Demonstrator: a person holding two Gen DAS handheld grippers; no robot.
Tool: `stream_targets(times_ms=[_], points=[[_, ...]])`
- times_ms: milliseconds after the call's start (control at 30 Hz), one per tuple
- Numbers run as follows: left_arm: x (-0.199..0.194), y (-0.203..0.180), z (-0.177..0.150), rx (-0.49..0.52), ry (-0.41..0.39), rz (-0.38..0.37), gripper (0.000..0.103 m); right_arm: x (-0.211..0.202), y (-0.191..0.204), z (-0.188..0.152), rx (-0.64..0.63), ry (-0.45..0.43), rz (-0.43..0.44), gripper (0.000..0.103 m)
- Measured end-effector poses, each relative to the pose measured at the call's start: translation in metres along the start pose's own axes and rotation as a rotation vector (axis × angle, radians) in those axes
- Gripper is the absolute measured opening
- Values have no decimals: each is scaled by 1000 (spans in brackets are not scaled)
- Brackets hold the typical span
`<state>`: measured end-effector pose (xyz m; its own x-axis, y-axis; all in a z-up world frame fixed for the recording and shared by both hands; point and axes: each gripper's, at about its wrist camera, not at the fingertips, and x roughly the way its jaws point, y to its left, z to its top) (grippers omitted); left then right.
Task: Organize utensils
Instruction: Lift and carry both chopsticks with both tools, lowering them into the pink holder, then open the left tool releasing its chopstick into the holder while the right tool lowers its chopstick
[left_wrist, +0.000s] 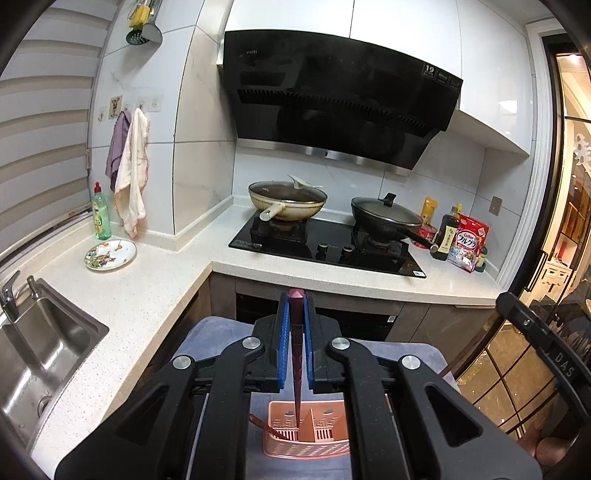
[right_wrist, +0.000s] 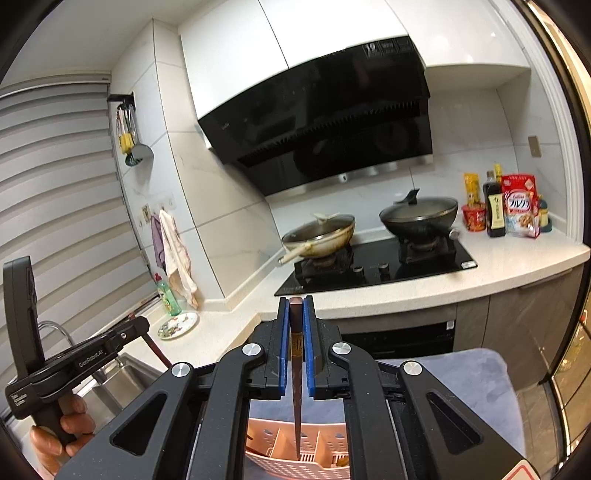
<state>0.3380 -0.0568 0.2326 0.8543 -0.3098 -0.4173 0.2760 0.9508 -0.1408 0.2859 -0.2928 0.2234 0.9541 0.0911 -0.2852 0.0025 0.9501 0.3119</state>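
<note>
Now each gripper pinches one dark chopstick. The left gripper (left_wrist: 296, 306) has its blue pads pressed on a reddish-brown chopstick (left_wrist: 296, 365), which stands upright between them; its thin end points down into a pink utensil basket (left_wrist: 306, 448). The right gripper (right_wrist: 296, 308) is clamped in the same way on a dark brown chopstick (right_wrist: 296, 376), and its tip hangs over the dividers of the same basket (right_wrist: 280, 439). The basket stands on a grey-blue cloth (left_wrist: 207, 332) below both grippers, and another reddish utensil (left_wrist: 264, 428) leans out over its left edge. Behind, on the counter (left_wrist: 147, 295), two lidded pans sit on a black stove (left_wrist: 325, 254) at the back, and a patterned plate (left_wrist: 110, 254) lies near the sink (left_wrist: 37, 362).
</note>
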Motion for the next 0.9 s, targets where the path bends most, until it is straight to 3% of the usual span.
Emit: stream_targets(times_ms=[500,900], points=[[40,9,-39,-18,94,15,7,48,-19,-61,30,142,-25,7],[52,11,-58,-28,144,25,7,58,-21,-85,28,201,-28,7]])
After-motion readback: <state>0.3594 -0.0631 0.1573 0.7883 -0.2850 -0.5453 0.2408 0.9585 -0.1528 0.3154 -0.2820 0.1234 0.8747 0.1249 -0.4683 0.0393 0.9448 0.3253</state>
